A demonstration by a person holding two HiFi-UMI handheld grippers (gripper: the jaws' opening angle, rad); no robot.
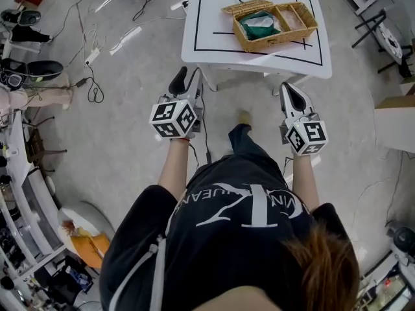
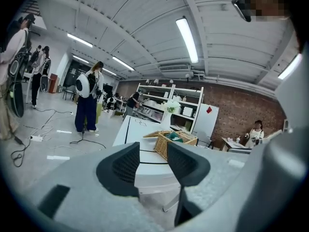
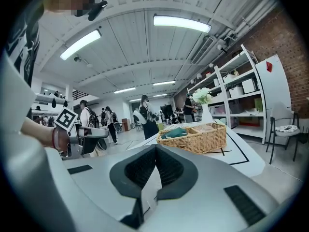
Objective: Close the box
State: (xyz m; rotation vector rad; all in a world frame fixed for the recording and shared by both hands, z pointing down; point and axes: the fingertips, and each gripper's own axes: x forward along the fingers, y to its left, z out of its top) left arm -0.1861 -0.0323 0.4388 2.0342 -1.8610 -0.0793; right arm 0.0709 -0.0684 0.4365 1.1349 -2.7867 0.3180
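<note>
A wicker box (image 1: 275,24) stands on the white table (image 1: 214,18) with its lid (image 1: 248,6) swung open at the back left. A green cloth (image 1: 258,24) fills its left compartment. Both grippers hang in the air in front of the table's near edge, well short of the box. My left gripper (image 1: 181,81) has its jaws apart with nothing between them; past them the box (image 2: 175,141) shows on the table. My right gripper (image 1: 293,97) has its jaws together and empty, and the box (image 3: 195,138) lies beyond them to the right.
Cables (image 1: 91,63) trail over the floor left of the table. A black chair (image 1: 382,34) stands at the right. Several people (image 2: 89,100) stand farther off in the room, with shelves (image 2: 169,100) behind the table. My legs are just before the table's near edge.
</note>
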